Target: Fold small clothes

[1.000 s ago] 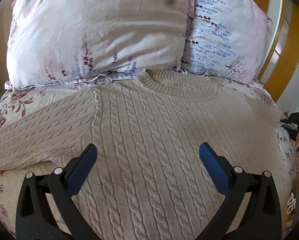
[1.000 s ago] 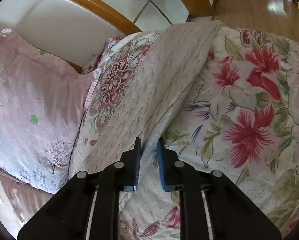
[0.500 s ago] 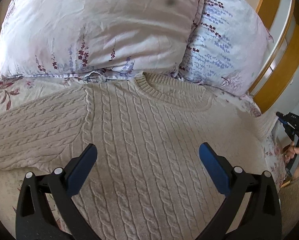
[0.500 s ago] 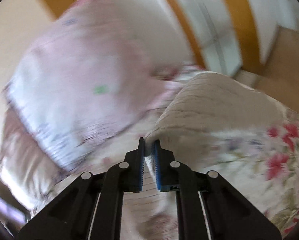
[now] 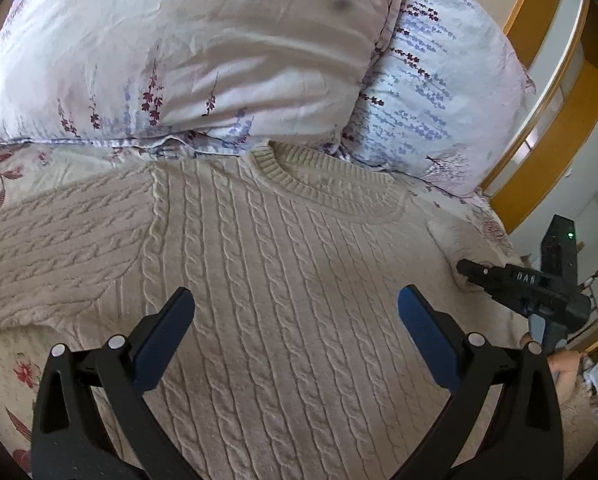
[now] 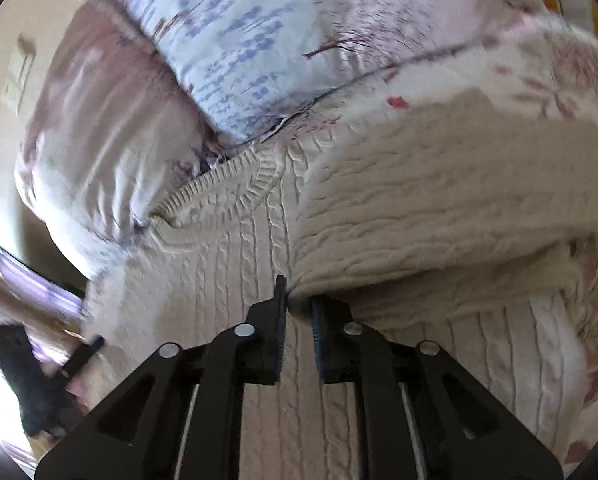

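A cream cable-knit sweater (image 5: 291, 264) lies flat on the bed, collar toward the pillows, its left sleeve stretched out to the left. My left gripper (image 5: 295, 304) is open and empty, hovering over the sweater's chest. My right gripper (image 6: 299, 300) is shut on the sweater's right sleeve (image 6: 439, 216) and holds it lifted and folded over the sweater body (image 6: 227, 280). The right gripper also shows in the left wrist view (image 5: 519, 284), at the sweater's right edge.
Two floral pillows (image 5: 187, 48) (image 5: 435, 92) lie just behind the collar. A floral bedspread (image 5: 15, 368) covers the bed. A wooden headboard (image 5: 547, 120) stands at the right. The left gripper shows blurred in the right wrist view (image 6: 31, 380).
My right gripper has swung the pinched sleeve from the bed's side in over the sweater body. My left gripper has drifted slightly toward the collar, still open.
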The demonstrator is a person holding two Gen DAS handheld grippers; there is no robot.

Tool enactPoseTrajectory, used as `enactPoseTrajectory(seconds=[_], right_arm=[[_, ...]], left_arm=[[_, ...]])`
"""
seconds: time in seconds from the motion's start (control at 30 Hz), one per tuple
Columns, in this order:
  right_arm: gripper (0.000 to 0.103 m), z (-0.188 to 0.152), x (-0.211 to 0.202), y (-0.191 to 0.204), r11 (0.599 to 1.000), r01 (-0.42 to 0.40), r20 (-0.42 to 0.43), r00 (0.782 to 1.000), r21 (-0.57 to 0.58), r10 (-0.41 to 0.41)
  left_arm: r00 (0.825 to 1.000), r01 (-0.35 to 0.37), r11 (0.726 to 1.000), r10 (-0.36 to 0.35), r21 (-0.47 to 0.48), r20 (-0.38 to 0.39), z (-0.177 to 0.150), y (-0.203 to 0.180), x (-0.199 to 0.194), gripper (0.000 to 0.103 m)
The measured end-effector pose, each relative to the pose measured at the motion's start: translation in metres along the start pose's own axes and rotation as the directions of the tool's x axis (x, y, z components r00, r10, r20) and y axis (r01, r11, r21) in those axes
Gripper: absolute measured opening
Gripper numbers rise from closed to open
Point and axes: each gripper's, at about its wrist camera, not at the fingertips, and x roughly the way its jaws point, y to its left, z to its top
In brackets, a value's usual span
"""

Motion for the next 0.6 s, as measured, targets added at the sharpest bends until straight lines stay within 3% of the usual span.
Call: enactPoseTrajectory(seconds=[0.03, 0.07, 0.27, 0.43, 0.53, 0.6], right_arm=[[0.042, 0.004, -0.006, -0.006, 0.999, -0.004, 0.015, 1.0, 0.041, 0.004], [0.052, 0.009, -0.01, -0.012, 0.997, -0.001, 0.038, 0.999, 0.073, -0.002], [0.051, 0.024, -0.037, -0.044, 0.97, 0.06, 0.15, 0.984, 0.234, -0.097], [0.045, 0.032, -0.054, -0.06, 0.932, 0.168, 0.211, 0.947, 0.32, -0.243], [0.019, 0.04, -0.059, -0.05, 0.92, 0.29, 0.249, 0.901, 0.265, -0.355], [0.012, 0.043, -0.058, -0.025, 0.929, 0.322, 0.3, 0.881, 0.184, -0.365]], left_arm=[[1.0, 0.008, 1.0, -0.008, -0.006, 0.0, 0.0, 0.002, -0.001, 0.101], [1.0, 0.012, 1.0, -0.012, -0.01, 0.0, 0.0, 0.003, -0.002, 0.101], [0.998, 0.064, 0.994, -0.064, -0.09, -0.006, 0.0, 0.016, -0.005, 0.101], [0.997, 0.074, 0.989, -0.076, -0.129, -0.015, -0.001, 0.028, -0.007, 0.101], [0.997, 0.072, 0.987, -0.074, -0.144, -0.005, 0.0, 0.035, -0.01, 0.1], [0.996, 0.086, 0.983, -0.087, -0.161, 0.002, 0.001, 0.04, -0.012, 0.096]])
